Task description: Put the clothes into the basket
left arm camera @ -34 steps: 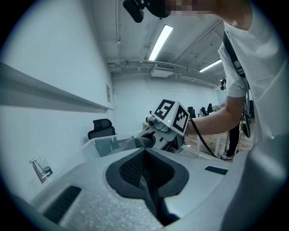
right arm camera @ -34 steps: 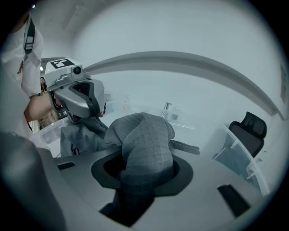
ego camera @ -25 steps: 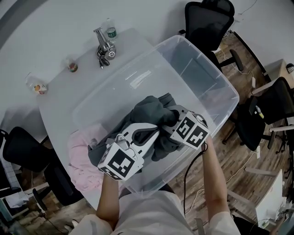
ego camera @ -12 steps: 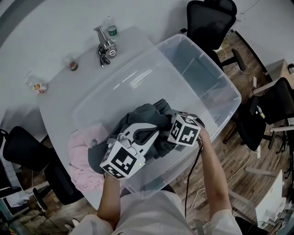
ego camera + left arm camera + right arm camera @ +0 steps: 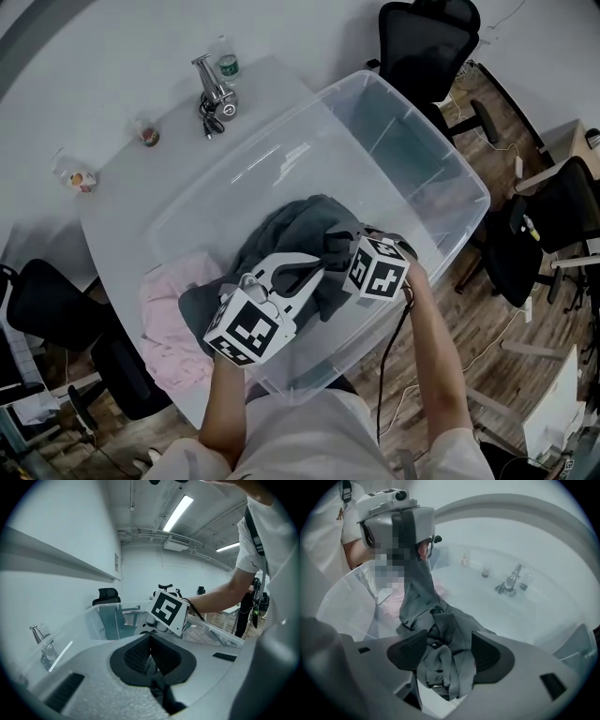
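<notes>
1. Surface [image 5: 141, 197]: white, and it is carrying the basket and everything listed below.

2. Basket [image 5: 403, 141]: a clear tub that is taking up most of the surface. Its far half is lying bare.

3. Grey garment [image 5: 295, 230]: it is lying bunched in the basket's near half, and one fold is trailing over the basket's near-left rim. This is probably because it is being lowered in from the person's side.

4. Pink garment [image 5: 169, 323]: it is lying outside the basket, against its near-left wall, and is probably waiting its turn.

5. Right gripper [image 5: 447, 652]: it is pointing steeply down into the basket's near half, and its jaws have just been opening. They are now standing spread, with the grey garment [image 5: 440, 634] hanging loose in the gap. The cloth is brushing one pad at most and is not being squeezed. The garment appears to be getting released where it belongs.

6. Left gripper [image 5: 150, 641]: it is hovering over the basket's near-left rim and aiming across at the right gripper. Its jaws are pressed together. No cloth is plainly showing between them, and the grey garment is lying just beyond their tip.

7. Tap fitting [image 5: 214, 89], bottle [image 5: 226, 64] and two small jars [image 5: 147, 134]: these are standing beyond the basket's far-left wall, well apart from the clothes.
</notes>
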Available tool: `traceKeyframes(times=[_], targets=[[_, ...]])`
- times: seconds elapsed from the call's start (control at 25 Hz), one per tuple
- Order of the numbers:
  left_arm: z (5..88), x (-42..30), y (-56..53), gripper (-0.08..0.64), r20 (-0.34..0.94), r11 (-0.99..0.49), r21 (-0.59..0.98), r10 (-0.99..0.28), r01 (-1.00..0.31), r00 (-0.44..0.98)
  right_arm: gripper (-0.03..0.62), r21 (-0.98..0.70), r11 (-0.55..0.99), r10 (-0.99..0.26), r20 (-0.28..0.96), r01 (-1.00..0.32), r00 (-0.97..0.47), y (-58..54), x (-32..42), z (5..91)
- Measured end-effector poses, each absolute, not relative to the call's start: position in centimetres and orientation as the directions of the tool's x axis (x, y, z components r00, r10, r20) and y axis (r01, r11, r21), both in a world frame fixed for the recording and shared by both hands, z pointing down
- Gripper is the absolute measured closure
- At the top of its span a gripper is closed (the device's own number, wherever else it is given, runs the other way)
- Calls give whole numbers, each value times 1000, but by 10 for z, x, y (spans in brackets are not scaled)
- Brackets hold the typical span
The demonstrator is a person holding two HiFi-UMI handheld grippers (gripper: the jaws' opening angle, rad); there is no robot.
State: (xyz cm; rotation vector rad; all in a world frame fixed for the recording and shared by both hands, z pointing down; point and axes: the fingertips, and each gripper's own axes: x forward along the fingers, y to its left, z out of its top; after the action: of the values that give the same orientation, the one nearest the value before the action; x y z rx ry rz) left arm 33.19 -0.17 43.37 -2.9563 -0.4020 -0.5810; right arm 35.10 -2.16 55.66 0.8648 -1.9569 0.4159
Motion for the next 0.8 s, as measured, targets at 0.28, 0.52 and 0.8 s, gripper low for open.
traceKeyframes(times=[0.28,0.52,0.8], targets=[[417,324,-1,557,347,-961,-69,230,269,909,314,164,661,-513,811,-733,-282,-29,349,523],[388,316,-1,557,263,-960,-96,232,264,937,375,210,595,-636,713,-776,-295,-35,341,477],[355,300,-3,557,151,-972,-76,209,222,966,462,235,503,-774,552,-832,-311,-27,329,414]])
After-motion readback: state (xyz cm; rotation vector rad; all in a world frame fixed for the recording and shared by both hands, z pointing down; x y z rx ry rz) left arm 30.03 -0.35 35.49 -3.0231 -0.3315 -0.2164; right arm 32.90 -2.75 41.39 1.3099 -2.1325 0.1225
